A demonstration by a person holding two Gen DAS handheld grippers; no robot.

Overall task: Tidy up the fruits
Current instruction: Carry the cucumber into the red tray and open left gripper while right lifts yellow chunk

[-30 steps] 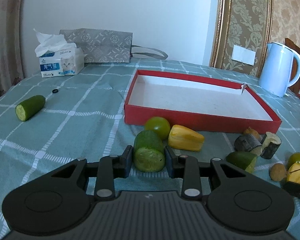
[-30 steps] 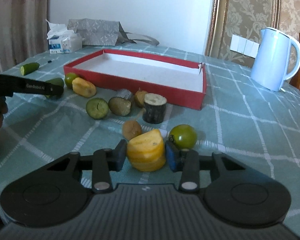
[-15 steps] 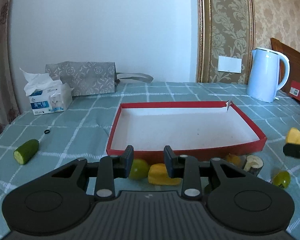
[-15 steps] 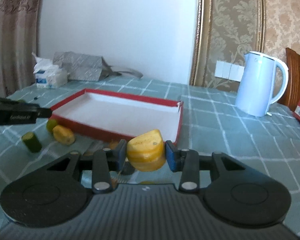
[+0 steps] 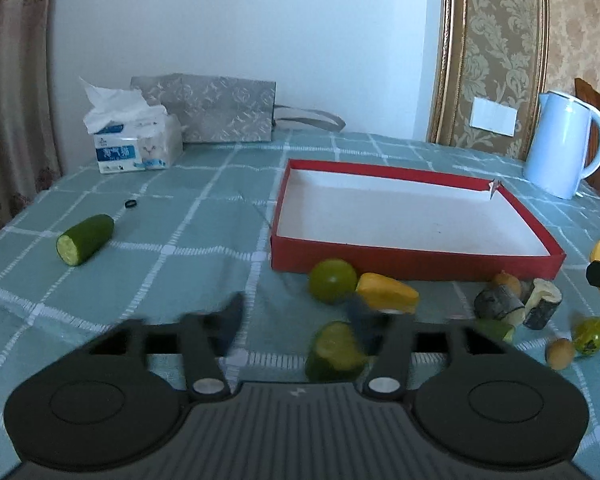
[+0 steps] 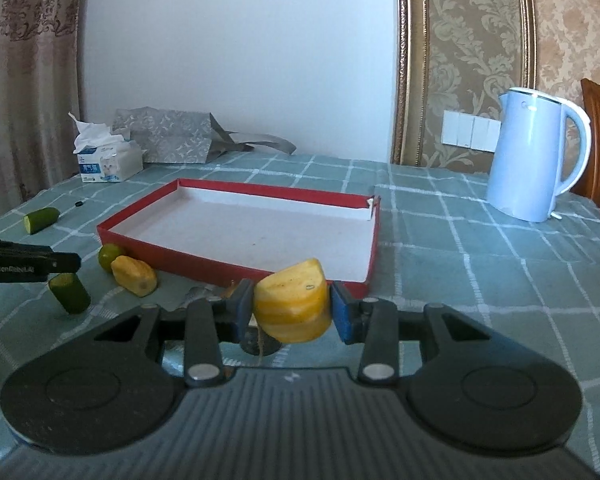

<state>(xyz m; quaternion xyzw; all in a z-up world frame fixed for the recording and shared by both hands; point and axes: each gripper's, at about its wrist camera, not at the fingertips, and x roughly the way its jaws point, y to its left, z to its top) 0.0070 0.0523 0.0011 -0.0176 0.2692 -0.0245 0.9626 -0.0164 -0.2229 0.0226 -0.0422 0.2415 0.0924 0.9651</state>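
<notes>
Green cucumber chunk (image 5: pixel 334 350) was clamped in the left gripper (image 5: pixel 296 328) 1 s ago; now the jaws are opening, the chunk lies loose on the cloth short of the red tray (image 5: pixel 416 258), so that placement likely needs a redo. Right gripper (image 6: pixel 292 306) is clamped on the yellow piece (image 6: pixel 292 306), held at the tray's near edge, tray empty.

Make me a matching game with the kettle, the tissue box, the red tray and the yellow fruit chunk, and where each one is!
Things:
1. kettle
2. tissue box
3. red tray
4. yellow fruit chunk

Places:
A. between the right gripper's fingers
B. middle of the table, nothing in it
C. far left, by the grey bag
D. far right of the table

Pairs: 1-D, 2-C, 3-B, 4-A
</notes>
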